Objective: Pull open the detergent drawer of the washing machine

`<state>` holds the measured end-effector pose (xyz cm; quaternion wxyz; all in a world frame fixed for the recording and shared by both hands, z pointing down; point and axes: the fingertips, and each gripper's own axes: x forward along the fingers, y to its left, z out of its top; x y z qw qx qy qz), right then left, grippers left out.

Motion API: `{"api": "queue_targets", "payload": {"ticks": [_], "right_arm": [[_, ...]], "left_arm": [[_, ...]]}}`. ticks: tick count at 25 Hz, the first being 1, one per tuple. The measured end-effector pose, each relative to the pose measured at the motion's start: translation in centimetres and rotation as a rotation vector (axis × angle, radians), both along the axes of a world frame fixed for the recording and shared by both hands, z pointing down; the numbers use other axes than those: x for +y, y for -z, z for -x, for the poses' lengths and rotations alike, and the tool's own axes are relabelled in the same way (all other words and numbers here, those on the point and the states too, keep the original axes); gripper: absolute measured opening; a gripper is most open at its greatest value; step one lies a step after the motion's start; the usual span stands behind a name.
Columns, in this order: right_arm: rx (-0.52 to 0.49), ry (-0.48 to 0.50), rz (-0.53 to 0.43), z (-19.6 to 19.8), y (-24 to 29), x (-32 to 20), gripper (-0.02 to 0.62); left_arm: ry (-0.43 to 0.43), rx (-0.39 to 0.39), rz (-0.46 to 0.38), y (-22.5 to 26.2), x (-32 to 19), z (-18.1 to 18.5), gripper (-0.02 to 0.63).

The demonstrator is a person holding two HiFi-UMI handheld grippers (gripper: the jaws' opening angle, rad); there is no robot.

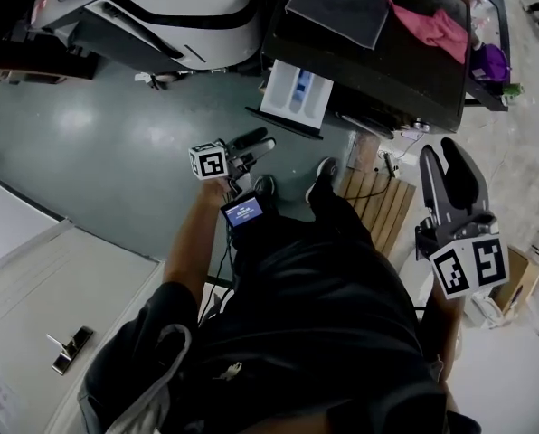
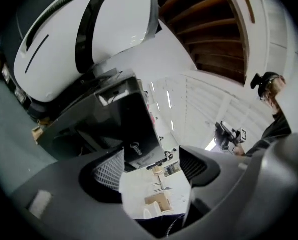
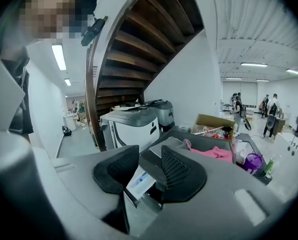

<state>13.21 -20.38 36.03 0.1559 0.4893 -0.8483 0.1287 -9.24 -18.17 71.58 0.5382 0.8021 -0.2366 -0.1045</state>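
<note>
The dark washing machine [image 1: 387, 61] stands at the top of the head view. Its white detergent drawer [image 1: 296, 92] sticks out from the front, pulled open, with a blue part inside. My left gripper [image 1: 254, 148] hovers over the floor below the drawer, apart from it, jaws open and empty. My right gripper [image 1: 449, 177] is further right, beside the machine, also open and empty. In the right gripper view the drawer [image 3: 140, 180] shows in the gap of the right gripper [image 3: 149, 171], well beyond the jaws. In the left gripper view, the left gripper [image 2: 151, 174] faces the machine's dark front [image 2: 134, 129].
A grey cloth [image 1: 337, 7] and a pink cloth [image 1: 437, 25] lie on the washing machine. A large white and grey machine [image 1: 161, 7] stands to its left. A wooden pallet [image 1: 378, 202] lies by my feet. A wooden staircase [image 3: 139, 44] rises behind; people [image 3: 269, 111] stand far off.
</note>
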Motion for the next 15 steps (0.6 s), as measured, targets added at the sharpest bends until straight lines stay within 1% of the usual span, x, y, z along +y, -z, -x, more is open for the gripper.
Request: {"api": "queue_targets", "payload": {"ticks": [3, 6, 9, 11, 13, 15], "right_arm": [[-0.031, -0.003, -0.016, 1.1, 0.7, 0.4, 0.121], [-0.052, 0.009, -0.046, 2.7, 1.4, 0.5, 0.121], [-0.088, 0.023, -0.066, 4.3, 2.1, 1.1, 0.121], [-0.100, 0.036, -0.078, 4.7, 2.7, 1.1, 0.121], [-0.104, 0.031, -0.112, 4.3, 3.5, 1.0, 0.121], [-0.123, 0.006, -0.150, 4.1, 4.3, 1.0, 0.121]], "left_arm": [[0.026, -0.042, -0.070, 3.7, -0.4, 3.2, 0.397], [0.032, -0.122, -0.178, 7.2, -1.0, 5.7, 0.397], [0.021, -0.288, -0.278, 10.2, -0.8, 8.3, 0.396], [0.012, -0.403, -0.353, 13.3, -1.0, 10.0, 0.397], [0.002, -0.510, -0.459, 17.4, -1.7, 11.3, 0.397], [0.005, -0.587, -0.560, 21.9, -2.0, 12.3, 0.396]]}}
